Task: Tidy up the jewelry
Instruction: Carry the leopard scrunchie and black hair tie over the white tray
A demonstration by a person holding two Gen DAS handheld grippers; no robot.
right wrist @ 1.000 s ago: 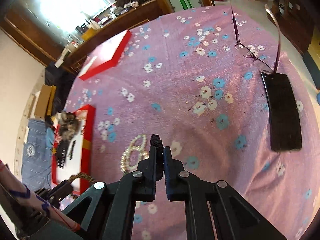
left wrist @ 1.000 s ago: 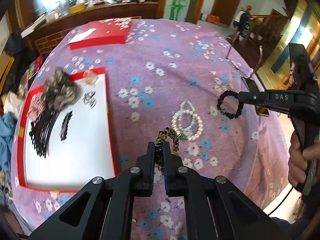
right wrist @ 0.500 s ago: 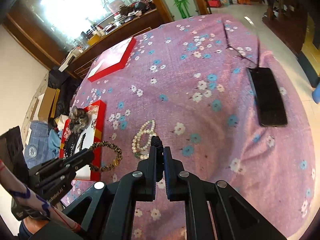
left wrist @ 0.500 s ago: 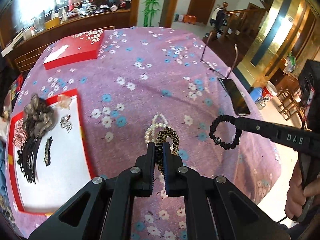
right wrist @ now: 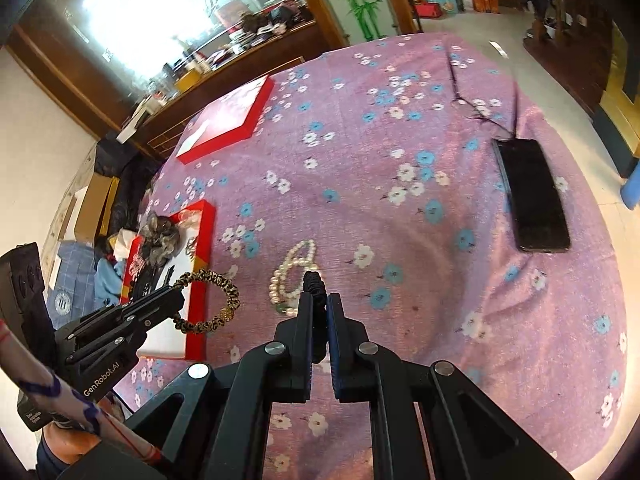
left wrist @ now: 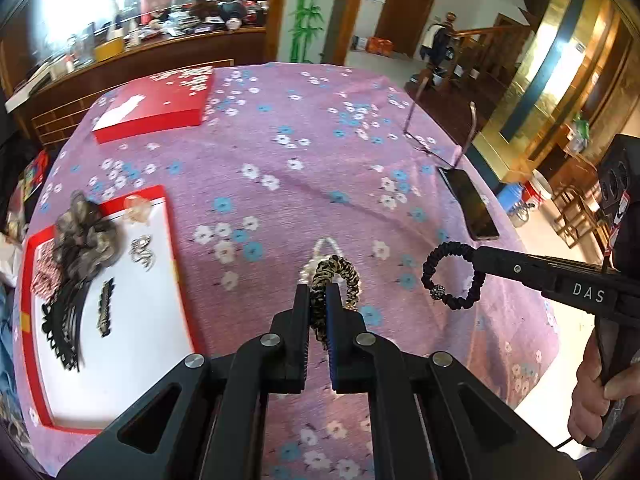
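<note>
- Your left gripper is clamped on the leopard-print hair tie; your right gripper is pinched shut on the black hair tie, both lifted clear of the tabletop.
- The pearl bracelet lies just beyond them; a dangling loop could snag it.
- The red tray sits further left; releasing short would likely drop a tie outside it.

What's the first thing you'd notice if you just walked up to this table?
Two black grippers held over the purple flowery tablecloth, each pinching a stretchy band: the left gripper grips a gold-and-black band, the right gripper a black band with a sparkly bead. Between them a pearl bracelet lies on the cloth, and to the left sits a red-edged white tray with hair accessories.
</note>
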